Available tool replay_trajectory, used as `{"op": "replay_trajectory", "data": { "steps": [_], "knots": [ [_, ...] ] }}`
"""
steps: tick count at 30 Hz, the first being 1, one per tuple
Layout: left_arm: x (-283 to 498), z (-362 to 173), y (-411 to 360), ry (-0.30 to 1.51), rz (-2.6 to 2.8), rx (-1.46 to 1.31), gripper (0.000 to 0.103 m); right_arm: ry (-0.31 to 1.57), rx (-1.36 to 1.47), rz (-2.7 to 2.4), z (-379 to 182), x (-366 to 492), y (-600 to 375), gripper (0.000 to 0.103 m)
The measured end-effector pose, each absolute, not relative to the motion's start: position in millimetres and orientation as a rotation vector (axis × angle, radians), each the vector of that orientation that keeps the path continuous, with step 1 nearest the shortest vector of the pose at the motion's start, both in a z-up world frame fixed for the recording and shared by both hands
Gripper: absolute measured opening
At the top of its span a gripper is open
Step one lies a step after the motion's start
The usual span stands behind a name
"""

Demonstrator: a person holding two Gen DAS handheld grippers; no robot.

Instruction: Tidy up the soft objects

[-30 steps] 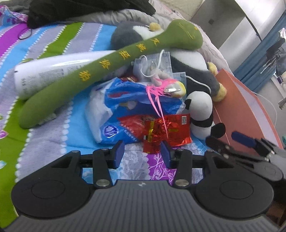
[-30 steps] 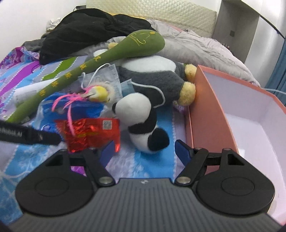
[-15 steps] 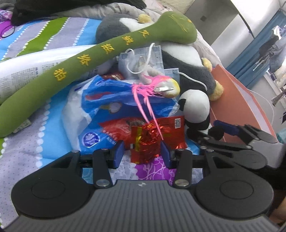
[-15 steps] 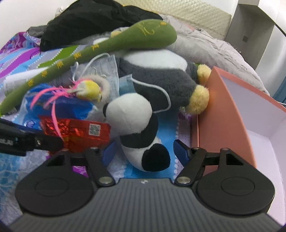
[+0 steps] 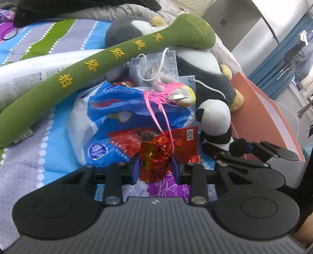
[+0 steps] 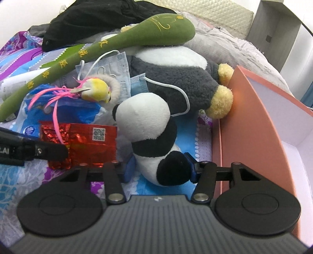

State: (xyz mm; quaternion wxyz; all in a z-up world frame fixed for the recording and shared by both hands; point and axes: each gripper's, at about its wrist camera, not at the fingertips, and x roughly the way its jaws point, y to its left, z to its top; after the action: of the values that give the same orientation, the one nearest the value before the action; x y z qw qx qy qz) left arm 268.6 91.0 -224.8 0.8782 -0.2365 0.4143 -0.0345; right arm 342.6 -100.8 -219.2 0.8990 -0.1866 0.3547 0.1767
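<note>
My left gripper (image 5: 155, 169) is closing, and its blue pads press both sides of a crumpled red foil packet (image 5: 154, 154) lying on the striped bedspread (image 5: 29, 156). To its right, my right gripper (image 6: 161, 169) is also closing, its pads squeezing the lower black-and-white end of a small panda plush (image 6: 144, 117). The panda (image 5: 213, 117) lies head away from me, beside a salmon-coloured open box (image 6: 254, 127). In the right wrist view, a left gripper finger (image 6: 49, 152) reaches in over the red packet (image 6: 92, 144).
Behind lie a blue plastic pack (image 5: 109, 125), a yellow toy with pink feathers (image 5: 182, 95), face masks (image 5: 154, 64), a long green plush (image 5: 97, 64), a grey-and-white plush (image 6: 176, 78), a white bottle (image 5: 23, 78) and black clothing (image 6: 97, 17).
Both grippers advanced toward the pile and narrowed. The left jaws came around the red foil packet and closed onto it; the right jaws closed onto the small panda's lower end.
</note>
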Motion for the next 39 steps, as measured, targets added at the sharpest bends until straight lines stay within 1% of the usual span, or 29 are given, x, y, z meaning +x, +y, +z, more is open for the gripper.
{"op": "replay_trajectory", "data": {
  "steps": [7,8,9,16,17,31,39],
  "knots": [
    [244,-213,89,0.871,-0.045,-0.504,0.035,0.730,-0.379,0.378,-206,320,-106,0.054],
    [239,-211,88,0.871,-0.040,-0.507,0.031,0.730,-0.377,0.379,-204,316,-107,0.053],
    [235,-209,88,0.872,-0.039,-0.511,0.024,0.732,-0.373,0.380,-202,312,-108,0.053],
    [200,-202,81,0.877,-0.022,-0.513,0.020,0.755,-0.340,0.403,-194,281,-117,0.052],
    [195,-201,81,0.873,-0.016,-0.518,0.017,0.759,-0.335,0.407,-193,278,-118,0.052],
    [130,-189,79,0.875,0.064,-0.609,0.014,0.869,-0.231,0.448,-183,226,-142,0.052],
    [97,-193,79,0.941,0.111,-0.643,0.014,0.942,-0.185,0.483,-182,197,-148,0.052]
  ]
}}
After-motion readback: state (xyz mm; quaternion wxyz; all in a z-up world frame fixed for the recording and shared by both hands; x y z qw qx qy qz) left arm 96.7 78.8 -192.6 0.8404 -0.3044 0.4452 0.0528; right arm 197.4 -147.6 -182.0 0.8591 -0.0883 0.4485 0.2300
